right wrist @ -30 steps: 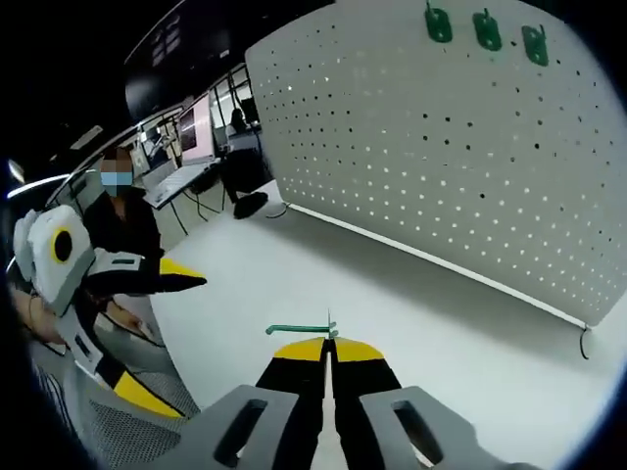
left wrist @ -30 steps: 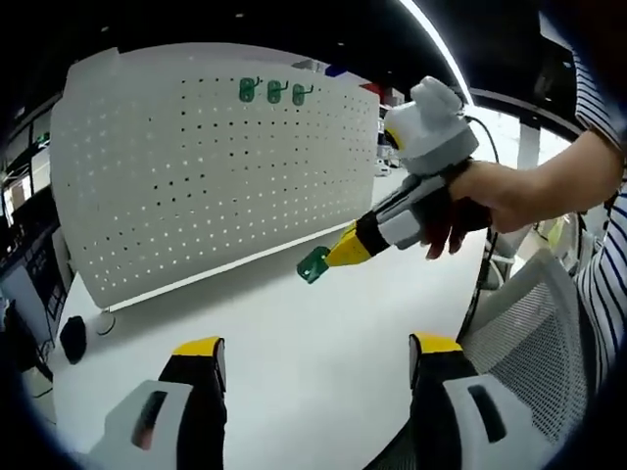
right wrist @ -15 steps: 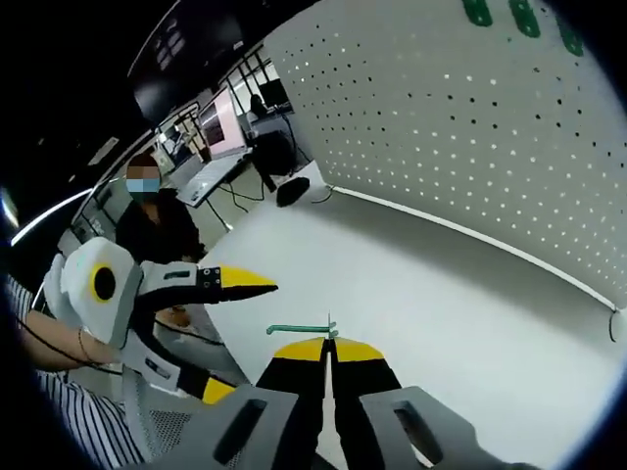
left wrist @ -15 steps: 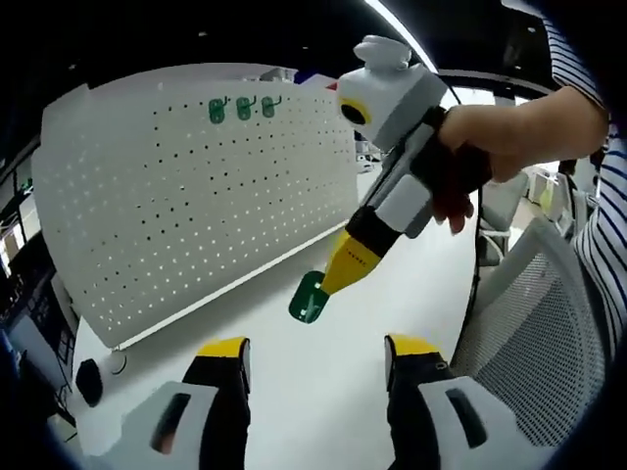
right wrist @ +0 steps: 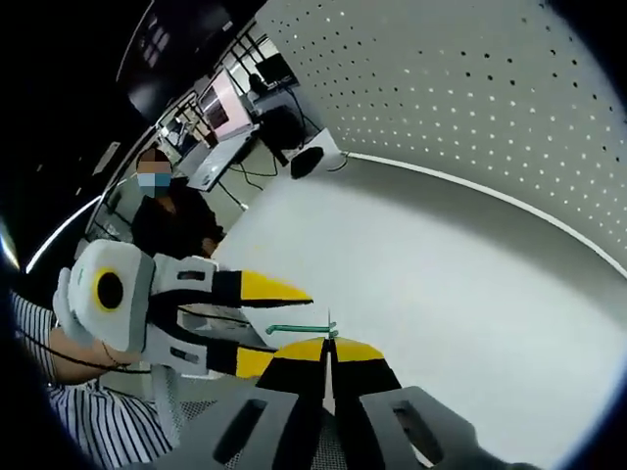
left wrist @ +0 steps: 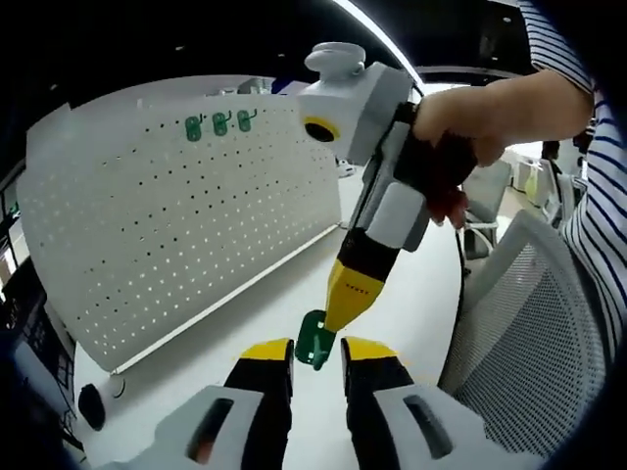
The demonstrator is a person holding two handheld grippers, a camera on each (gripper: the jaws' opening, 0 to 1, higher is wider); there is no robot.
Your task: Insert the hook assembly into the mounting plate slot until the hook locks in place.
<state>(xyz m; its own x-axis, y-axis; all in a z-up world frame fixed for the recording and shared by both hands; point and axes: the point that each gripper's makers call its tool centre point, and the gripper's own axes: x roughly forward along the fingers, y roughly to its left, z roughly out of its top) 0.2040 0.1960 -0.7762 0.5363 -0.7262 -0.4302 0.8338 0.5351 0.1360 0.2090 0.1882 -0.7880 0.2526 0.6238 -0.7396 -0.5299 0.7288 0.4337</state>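
Now the right gripper (left wrist: 333, 318), clamped on the green hook (left wrist: 313, 341), has swung down so the hook hangs between the narrowed but parted jaws of the left gripper (left wrist: 317, 354), suggesting a handover or regrip before the pegboard (left wrist: 157, 215), well apart.

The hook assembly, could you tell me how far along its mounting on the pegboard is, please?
Done: three green hooks already hang near the top of the white pegboard. In hand: the right claw is shut on a green hook assembly, holding it between the left claw's open jaws, above the white table. Left: carrying it to the pegboard and inserting it until it locks.
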